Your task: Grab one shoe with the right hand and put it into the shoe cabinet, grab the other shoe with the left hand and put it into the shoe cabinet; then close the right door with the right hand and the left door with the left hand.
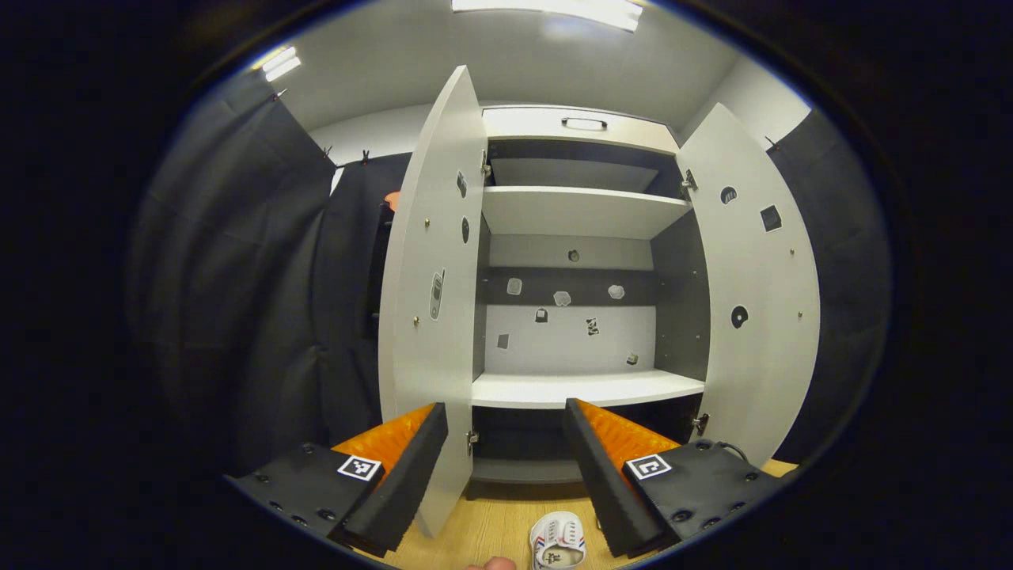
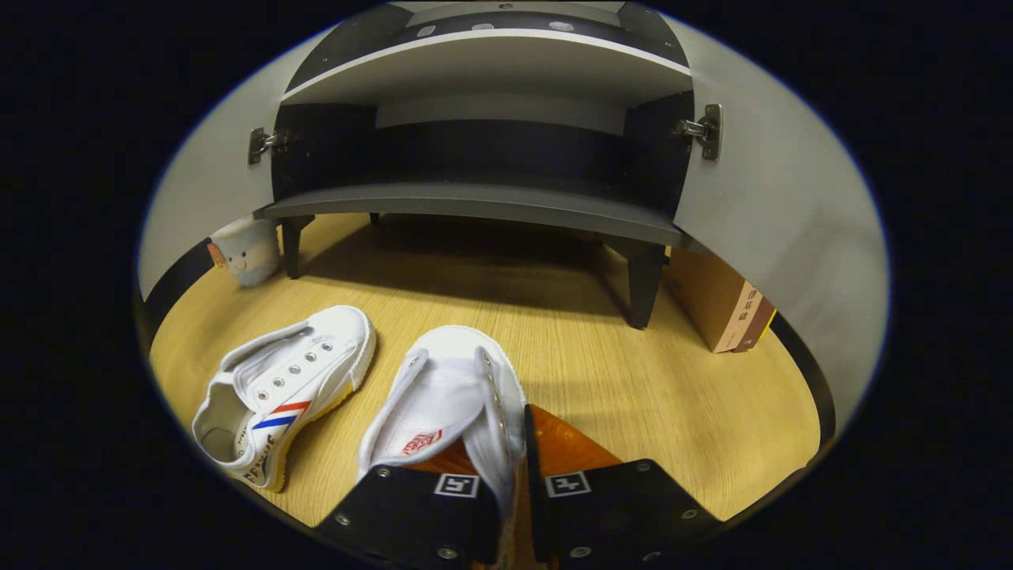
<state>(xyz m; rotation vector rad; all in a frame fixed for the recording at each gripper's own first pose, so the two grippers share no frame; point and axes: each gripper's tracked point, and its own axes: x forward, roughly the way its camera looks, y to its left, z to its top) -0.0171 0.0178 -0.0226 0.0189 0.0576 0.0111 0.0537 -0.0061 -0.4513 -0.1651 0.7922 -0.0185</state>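
Observation:
In the right gripper view, my right gripper (image 2: pixel 513 475) is shut on the side wall of a white canvas shoe (image 2: pixel 447 388), which points toward the shoe cabinet (image 2: pixel 483 202). The second white shoe (image 2: pixel 285 388), with red and blue stripes, lies on the wooden floor to its left. In the left gripper view, my left gripper (image 1: pixel 506 451) is open and held up in front of the open cabinet (image 1: pixel 582 388), with both doors swung out: left door (image 1: pixel 431 317), right door (image 1: pixel 760 301). A white shoe (image 1: pixel 558 542) shows on the floor below the fingers.
The cabinet stands on short dark legs (image 2: pixel 643 285) above the floor. A small plush toy (image 2: pixel 247 252) sits by its left leg and a brown cardboard box (image 2: pixel 720 305) by the right door. Dark curtains (image 1: pixel 261 301) hang on both sides. The shelves (image 1: pixel 586 210) hold nothing.

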